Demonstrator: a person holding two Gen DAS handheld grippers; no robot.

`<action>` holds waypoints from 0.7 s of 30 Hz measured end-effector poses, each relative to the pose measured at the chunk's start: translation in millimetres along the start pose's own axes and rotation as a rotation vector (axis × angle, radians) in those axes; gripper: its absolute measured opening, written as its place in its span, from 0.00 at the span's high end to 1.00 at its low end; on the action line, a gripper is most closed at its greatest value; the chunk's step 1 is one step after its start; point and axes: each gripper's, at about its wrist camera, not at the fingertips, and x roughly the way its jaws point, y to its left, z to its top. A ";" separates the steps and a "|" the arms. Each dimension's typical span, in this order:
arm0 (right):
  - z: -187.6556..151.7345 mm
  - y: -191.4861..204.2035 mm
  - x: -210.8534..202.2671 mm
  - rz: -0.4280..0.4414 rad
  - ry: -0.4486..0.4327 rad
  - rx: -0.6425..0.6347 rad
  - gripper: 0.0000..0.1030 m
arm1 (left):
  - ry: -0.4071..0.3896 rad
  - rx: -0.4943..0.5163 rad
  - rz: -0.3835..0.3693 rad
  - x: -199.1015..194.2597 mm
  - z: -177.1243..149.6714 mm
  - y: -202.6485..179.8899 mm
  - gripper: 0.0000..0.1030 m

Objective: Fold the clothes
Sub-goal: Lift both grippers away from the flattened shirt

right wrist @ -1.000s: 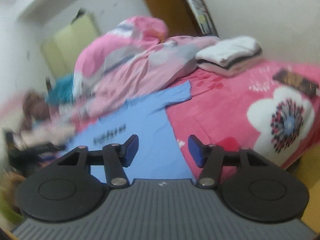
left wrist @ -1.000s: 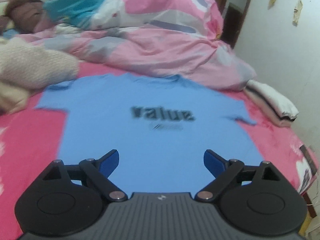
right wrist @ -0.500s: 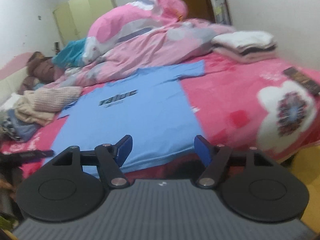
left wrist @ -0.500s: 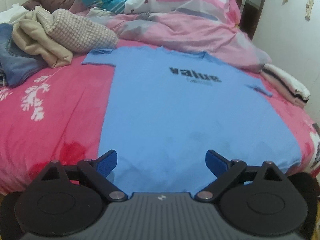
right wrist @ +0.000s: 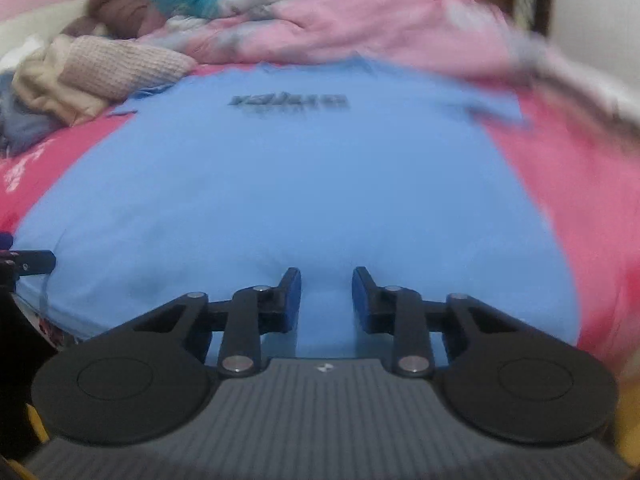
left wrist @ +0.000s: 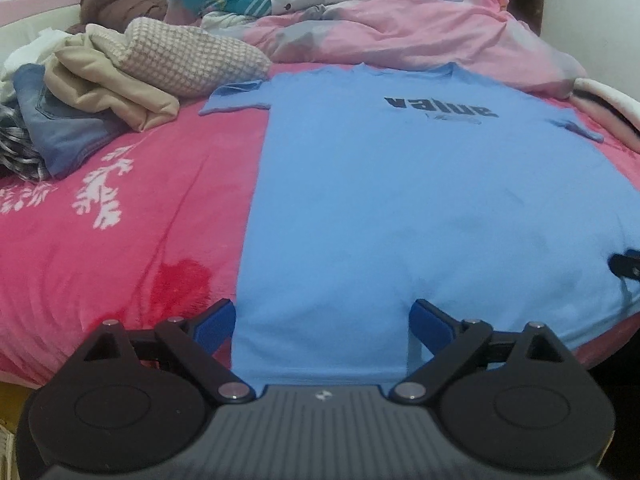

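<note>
A light blue T-shirt (left wrist: 400,184) printed "value" lies flat, face up, on the pink bed cover (left wrist: 132,216), its hem nearest me. My left gripper (left wrist: 322,312) is open low over the hem's left end, and its left finger (left wrist: 218,320) is by the shirt's side edge. In the right wrist view the shirt (right wrist: 300,184) is blurred. My right gripper (right wrist: 326,280) is low over the hem further right, its jaws closing with a gap left and shirt fabric between them. Each gripper's tip shows at the edge of the other's view: the right gripper (left wrist: 628,266) and the left gripper (right wrist: 28,262).
A heap of unfolded clothes (left wrist: 120,76), beige, knitted and denim, lies at the left. A pink duvet (left wrist: 400,24) is bunched across the back. A folded white stack (left wrist: 608,104) sits at the right. The bed's front edge runs just under the grippers.
Both grippers have dropped toward the shirt's near hem. The right one swung left from the bare pink cover to over the shirt, and its jaws have narrowed.
</note>
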 end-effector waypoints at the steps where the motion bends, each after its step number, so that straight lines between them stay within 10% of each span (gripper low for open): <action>1: -7.0 -3.7 -6.4 0.009 -0.007 0.018 0.74 | 0.002 -0.006 -0.010 1.9 -0.7 2.2 0.06; 7: -23.4 -2.0 -35.2 -0.024 0.132 0.016 0.86 | -0.008 -0.004 -0.031 6.1 -1.4 8.0 0.03; 13: 13.7 -22.4 -40.8 -0.086 0.004 0.022 0.86 | -0.002 -0.008 -0.034 5.9 0.2 8.1 0.03; 21: -19.1 -56.3 -27.7 -0.109 0.258 0.079 0.86 | 0.001 -0.025 -0.046 7.0 1.0 10.2 0.02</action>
